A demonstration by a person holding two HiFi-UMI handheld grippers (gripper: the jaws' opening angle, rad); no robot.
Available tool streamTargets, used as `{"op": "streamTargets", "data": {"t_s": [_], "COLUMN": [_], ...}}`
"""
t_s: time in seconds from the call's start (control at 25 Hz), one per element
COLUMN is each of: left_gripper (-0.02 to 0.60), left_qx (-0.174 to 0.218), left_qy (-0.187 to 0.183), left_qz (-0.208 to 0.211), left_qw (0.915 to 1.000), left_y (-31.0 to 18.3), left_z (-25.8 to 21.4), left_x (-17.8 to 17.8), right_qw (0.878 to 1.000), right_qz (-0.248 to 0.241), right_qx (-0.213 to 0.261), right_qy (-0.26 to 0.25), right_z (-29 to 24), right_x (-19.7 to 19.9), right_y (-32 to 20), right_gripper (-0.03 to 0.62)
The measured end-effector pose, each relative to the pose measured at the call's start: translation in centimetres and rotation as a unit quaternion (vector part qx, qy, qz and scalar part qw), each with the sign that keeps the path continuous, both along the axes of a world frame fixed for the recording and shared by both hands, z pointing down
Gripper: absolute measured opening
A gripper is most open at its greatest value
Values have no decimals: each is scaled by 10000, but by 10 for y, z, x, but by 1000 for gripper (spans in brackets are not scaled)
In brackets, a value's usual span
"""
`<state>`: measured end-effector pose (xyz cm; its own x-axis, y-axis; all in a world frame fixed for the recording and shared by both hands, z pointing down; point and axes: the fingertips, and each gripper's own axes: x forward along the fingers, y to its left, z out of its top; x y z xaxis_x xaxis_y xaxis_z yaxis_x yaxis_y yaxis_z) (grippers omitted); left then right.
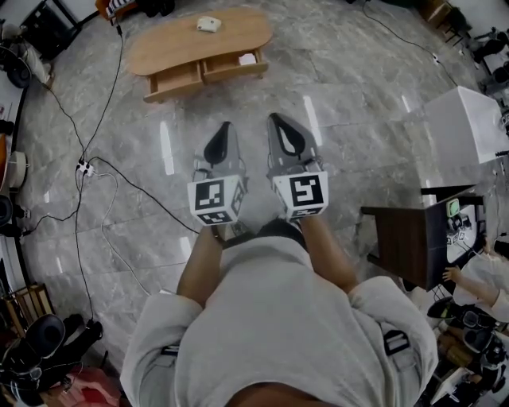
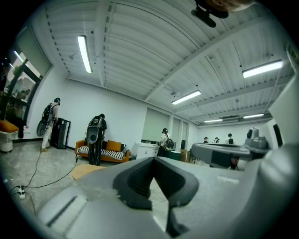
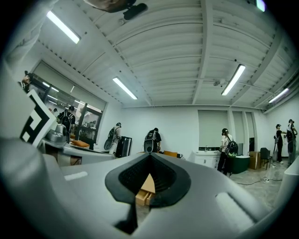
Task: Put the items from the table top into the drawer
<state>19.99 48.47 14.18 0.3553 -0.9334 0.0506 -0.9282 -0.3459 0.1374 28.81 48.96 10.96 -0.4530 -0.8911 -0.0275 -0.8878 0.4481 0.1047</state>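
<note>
the left gripper (image 1: 226, 127) and the right gripper (image 1: 274, 119) sit side by side at the centre of the head view, held out level over the grey marble floor (image 1: 358, 87) by a person in a light grey top. both point toward the upper part of the frame and are well apart from the table. in the left gripper view the left gripper (image 2: 154, 159) has its dark pads pressed together at the tips, with nothing between them. in the right gripper view the right gripper (image 3: 150, 155) is pressed together at the tips too and pinches nothing.

the low wooden table (image 1: 171, 44) lies at the top of the head view, left of centre. a small white item (image 1: 209, 24) rests on its top, toward the upper edge. under the top, two drawers stand pulled out toward the person: the left drawer (image 1: 176, 79) and the right drawer (image 1: 235, 69). something white (image 1: 248, 58) shows inside the right drawer; what it is cannot be told. a part of the table (image 3: 142, 192) with its drawers shows through the gap behind the right gripper's closed tips.

a black cable (image 1: 119, 179) winds over the floor at the left, past a white power strip (image 1: 83, 167). a white box (image 1: 469, 119) stands at the right edge. several people stand in the background of both gripper views, and an orange sofa (image 2: 110, 148) is against the far wall.
</note>
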Motion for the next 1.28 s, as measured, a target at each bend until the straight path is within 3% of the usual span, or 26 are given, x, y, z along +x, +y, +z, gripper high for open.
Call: {"op": "streamTargets", "data": {"t_s": [0.4, 0.92, 1.28], "left_gripper": [20, 20, 20], "left_qx": [-299, -571, -833], "left_qy": [80, -365, -634], "left_qz": [54, -68, -324], "left_qw": [9995, 9977, 9940], "left_y": [-51, -230, -305], "left_z": [24, 39, 58], "left_x": [-2, 32, 41], "right_qw": [9997, 9984, 9957], "right_qz": [112, -195, -521], "right_qx": [-200, -495, -723], "right_qy": [27, -194, -237], "right_z": [23, 37, 63], "right_x": [0, 32, 39], "right_y": [-46, -234, -318], "right_gripper": [7, 7, 6]}}
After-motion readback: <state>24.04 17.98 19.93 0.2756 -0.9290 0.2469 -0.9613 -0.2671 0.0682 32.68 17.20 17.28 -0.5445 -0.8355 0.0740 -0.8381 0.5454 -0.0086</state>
